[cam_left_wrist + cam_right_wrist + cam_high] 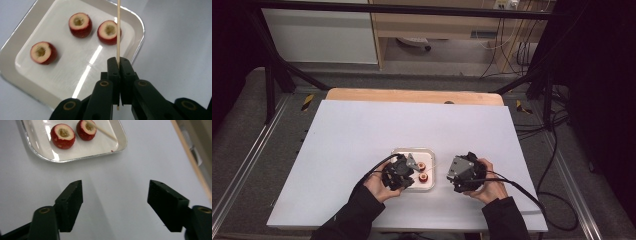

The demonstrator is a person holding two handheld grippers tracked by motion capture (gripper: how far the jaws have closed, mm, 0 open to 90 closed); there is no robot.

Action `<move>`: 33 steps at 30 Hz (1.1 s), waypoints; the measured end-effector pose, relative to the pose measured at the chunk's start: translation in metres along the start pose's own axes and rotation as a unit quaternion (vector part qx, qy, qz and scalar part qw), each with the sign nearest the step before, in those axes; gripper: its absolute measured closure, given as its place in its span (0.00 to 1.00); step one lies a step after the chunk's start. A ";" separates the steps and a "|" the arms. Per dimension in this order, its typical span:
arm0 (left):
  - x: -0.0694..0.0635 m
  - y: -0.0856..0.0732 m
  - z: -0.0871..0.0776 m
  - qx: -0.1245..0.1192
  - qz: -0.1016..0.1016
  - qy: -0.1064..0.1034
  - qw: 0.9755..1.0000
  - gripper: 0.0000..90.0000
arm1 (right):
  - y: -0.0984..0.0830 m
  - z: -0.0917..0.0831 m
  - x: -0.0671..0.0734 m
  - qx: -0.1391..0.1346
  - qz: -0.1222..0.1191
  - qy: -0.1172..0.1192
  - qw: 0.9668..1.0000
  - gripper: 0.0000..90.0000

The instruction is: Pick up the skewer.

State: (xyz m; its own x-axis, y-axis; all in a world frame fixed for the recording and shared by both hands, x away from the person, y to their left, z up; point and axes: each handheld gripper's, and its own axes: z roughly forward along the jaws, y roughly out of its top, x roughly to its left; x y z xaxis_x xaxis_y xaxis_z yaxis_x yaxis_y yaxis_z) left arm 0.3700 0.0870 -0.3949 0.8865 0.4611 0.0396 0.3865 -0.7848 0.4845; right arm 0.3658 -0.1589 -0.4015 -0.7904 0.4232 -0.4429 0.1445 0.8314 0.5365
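A shallow white tray (pixel 140 25) holds three cored red fruit pieces (pixel 80 24) (pixel 108 32) (pixel 43 52). My left gripper (pixel 119 61) is shut on a thin wooden skewer (pixel 118 30), which points out over the tray beside one fruit piece. From above, the left gripper (pixel 404 167) hangs over the tray (pixel 414 151). My right gripper (pixel 462 170) is just right of the tray. Its jaws (pixel 115 195) stand open over bare white table with nothing between them. Ahead of them lie the tray (pixel 122 137), two fruit pieces (pixel 63 135) (pixel 86 129) and the skewer (pixel 105 132).
A white sheet (pixel 362 135) covers the table, with a wooden edge (pixel 412 95) showing at the back. Black frame bars (pixel 272 75) and loose cables (pixel 557 150) flank the table. A cable trails from each gripper toward the person's sleeves.
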 end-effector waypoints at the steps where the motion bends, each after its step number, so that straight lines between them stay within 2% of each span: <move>1: 0.000 -0.004 -0.002 -0.006 -0.004 0.005 1.000 0.98 | -0.002 0.001 -0.002 0.003 0.019 0.004 1.000 0.28; 3: 0.001 -0.010 -0.008 -0.018 -0.007 0.014 1.000 0.98 | -0.007 0.004 -0.004 0.003 0.055 0.016 0.998 0.23; 7: 0.002 -0.026 -0.018 -0.046 -0.020 0.032 0.998 0.98 | -0.016 0.006 -0.009 0.010 0.122 0.029 0.992 0.16; 11: 0.003 -0.041 -0.025 -0.074 -0.033 0.040 0.996 0.98 | -0.019 0.008 -0.012 0.027 0.166 0.047 0.985 0.09; 17: 0.008 -0.062 -0.031 -0.106 -0.055 0.047 0.992 0.98 | -0.017 0.009 -0.015 0.036 0.198 0.070 0.977 0.05; 20: 0.010 -0.070 -0.032 -0.120 -0.065 0.048 0.989 0.98 | -0.014 0.010 -0.017 0.044 0.213 0.070 0.974 0.04; 23: 0.011 -0.074 -0.033 -0.127 -0.070 0.050 0.988 0.98 | -0.008 0.011 -0.018 0.044 0.223 0.078 0.971 0.02; 25: 0.012 -0.076 -0.033 -0.133 -0.072 0.051 0.987 0.98 | -0.003 0.011 -0.018 0.044 0.224 0.083 0.970 0.01; 31: 0.013 -0.080 -0.033 -0.136 -0.071 0.050 0.987 0.98 | 0.012 0.012 -0.017 0.051 0.222 0.091 0.969 0.01; 33: 0.015 -0.082 -0.033 -0.139 -0.074 0.050 0.986 0.98 | 0.017 0.012 -0.016 0.046 0.232 0.097 0.967 0.01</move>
State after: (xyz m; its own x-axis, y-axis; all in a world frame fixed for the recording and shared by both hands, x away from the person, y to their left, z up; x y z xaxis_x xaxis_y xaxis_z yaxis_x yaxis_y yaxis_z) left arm 0.3433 0.1717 -0.4056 0.7904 0.6119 0.0293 0.4134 -0.5681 0.7116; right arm 0.3885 -0.1476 -0.3941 -0.7231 0.6904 -0.0225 0.5558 0.6009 0.5744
